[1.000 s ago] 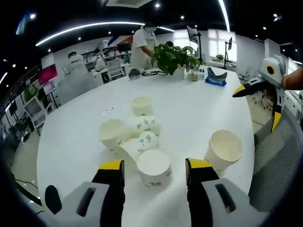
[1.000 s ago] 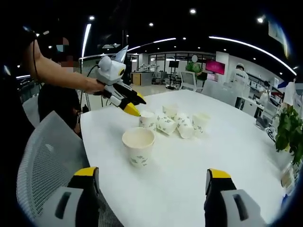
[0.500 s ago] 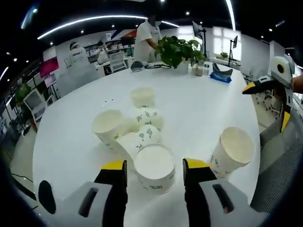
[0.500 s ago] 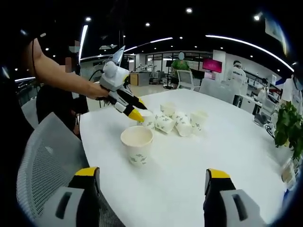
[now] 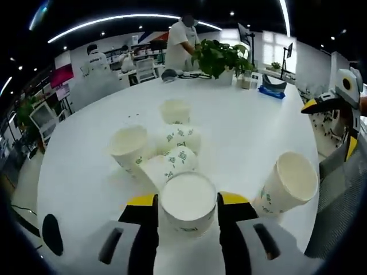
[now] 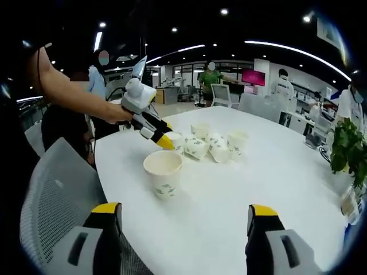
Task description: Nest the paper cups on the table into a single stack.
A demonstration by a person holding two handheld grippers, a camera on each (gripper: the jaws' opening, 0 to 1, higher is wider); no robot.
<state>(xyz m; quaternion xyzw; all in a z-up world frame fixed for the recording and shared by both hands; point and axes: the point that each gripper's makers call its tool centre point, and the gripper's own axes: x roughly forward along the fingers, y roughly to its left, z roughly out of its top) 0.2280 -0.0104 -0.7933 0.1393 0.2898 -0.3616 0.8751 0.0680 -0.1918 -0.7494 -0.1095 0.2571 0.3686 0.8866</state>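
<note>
Nothing is nested yet: the paper cups are all separate on the white table (image 5: pixel 80 172). The left gripper (image 5: pixel 188 200) has its jaws either side of the nearest upright cup (image 5: pixel 188 201) by the near edge, seemingly touching it, though I cannot tell whether they have clamped it. Behind lie tipped cups (image 5: pixel 172 150) in a cluster, and another upright cup (image 6: pixel 163 174) stands apart near the edge. The right gripper (image 6: pixel 185 215) hangs wide open, empty
</note>
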